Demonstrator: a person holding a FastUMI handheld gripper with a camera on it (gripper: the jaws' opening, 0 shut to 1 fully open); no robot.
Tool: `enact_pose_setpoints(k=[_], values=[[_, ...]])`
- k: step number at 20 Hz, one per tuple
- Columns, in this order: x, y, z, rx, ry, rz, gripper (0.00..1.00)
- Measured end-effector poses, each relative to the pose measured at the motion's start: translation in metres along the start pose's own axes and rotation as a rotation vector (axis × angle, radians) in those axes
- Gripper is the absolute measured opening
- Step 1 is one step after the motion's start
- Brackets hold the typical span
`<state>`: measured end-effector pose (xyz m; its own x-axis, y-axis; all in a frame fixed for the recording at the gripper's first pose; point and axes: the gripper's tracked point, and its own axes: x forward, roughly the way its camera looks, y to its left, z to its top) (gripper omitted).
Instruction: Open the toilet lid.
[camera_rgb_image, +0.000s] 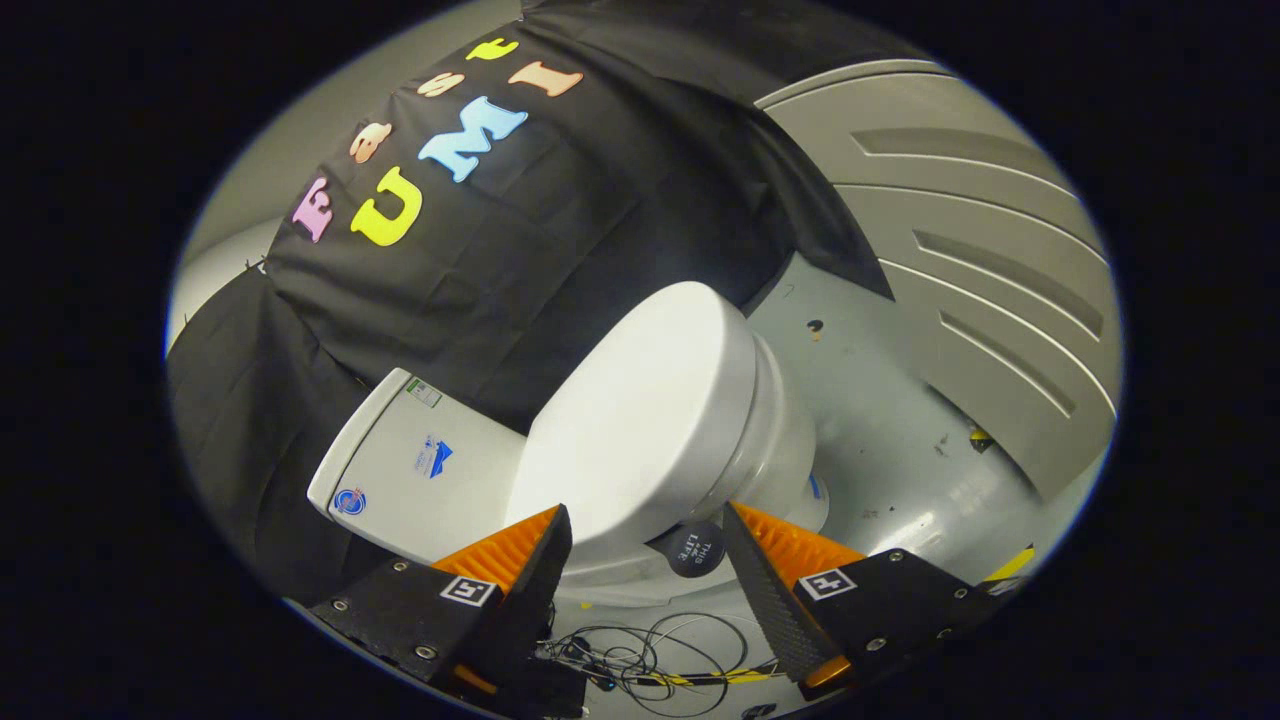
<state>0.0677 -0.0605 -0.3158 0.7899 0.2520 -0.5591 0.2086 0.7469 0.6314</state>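
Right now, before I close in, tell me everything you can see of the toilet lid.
The toilet lid is a plain white oval, glossy like hard plastic, lying shut and flat over the bowl, hinged at the tank end. Its near edge sits just ahead of the open fingers, between their tips; neither finger visibly touches it. A small dark round tab hangs under its rim.

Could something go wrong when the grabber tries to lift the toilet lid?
Maybe. The gripper is open, with the shut lid just ahead of its fingers, so nothing is held yet. The lid looks smooth and rounded, so the fingers might slip off its edge. A small round black tab sits between the fingers under the rim; they could bump it. Loose cables lie on the floor below and might snag.
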Motion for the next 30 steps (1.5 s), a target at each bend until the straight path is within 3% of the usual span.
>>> enact_pose_setpoints(k=[6,14,16,18,23,30], values=[[0.011,-0.021,-0.009,0.155,0.053,-0.017,0.94],[0.030,-0.013,-0.024,0.238,0.117,0.016,0.83],[0.033,-0.017,-0.029,0.246,0.129,0.009,0.76],[0.031,-0.022,-0.030,0.281,0.143,0.010,0.61],[0.033,-0.035,-0.028,0.406,0.139,0.018,0.16],[0.032,-0.027,-0.028,0.552,0.155,0.096,0.06]])
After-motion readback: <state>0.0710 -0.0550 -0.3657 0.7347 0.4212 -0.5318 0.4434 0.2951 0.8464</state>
